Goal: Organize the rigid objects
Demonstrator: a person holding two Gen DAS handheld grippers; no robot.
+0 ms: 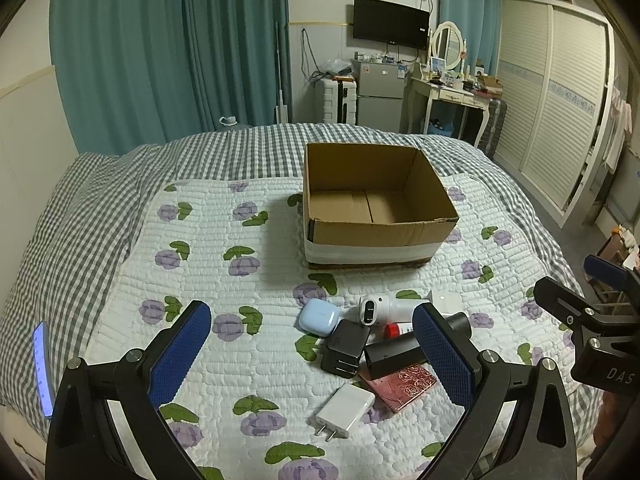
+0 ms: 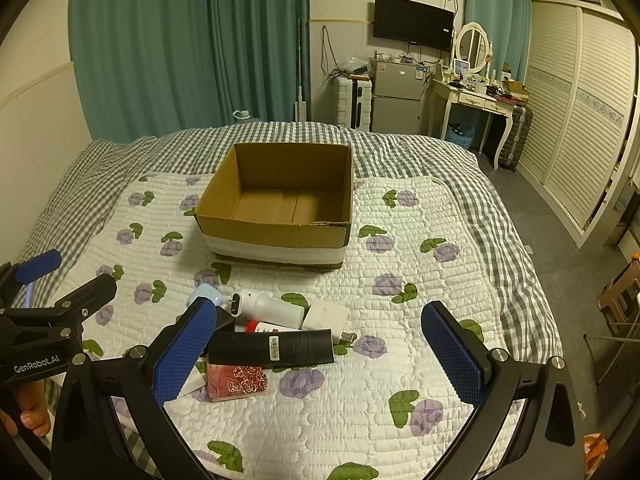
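An empty cardboard box (image 1: 376, 208) (image 2: 280, 204) stands on the bed. In front of it lies a pile: a light blue earbud case (image 1: 318, 316), a black charger (image 1: 345, 348), a white charger (image 1: 346, 406), a white cylindrical device (image 1: 380, 309) (image 2: 266, 306), a black rectangular box (image 1: 394, 358) (image 2: 272, 348), a pink rose-patterned case (image 1: 404, 386) (image 2: 236, 382), a red-capped tube (image 1: 398, 330) and a white square case (image 2: 325, 315). My left gripper (image 1: 318, 358) is open above the pile. My right gripper (image 2: 320, 354) is open above the pile's right side.
The bed carries a white floral quilt (image 1: 248, 364) over a grey checked sheet (image 1: 80, 208). A lit phone (image 1: 43, 368) lies at the bed's left edge. Beyond the bed are a fridge (image 1: 380, 94), a dressing table (image 1: 452, 92) and a wardrobe (image 1: 552, 100).
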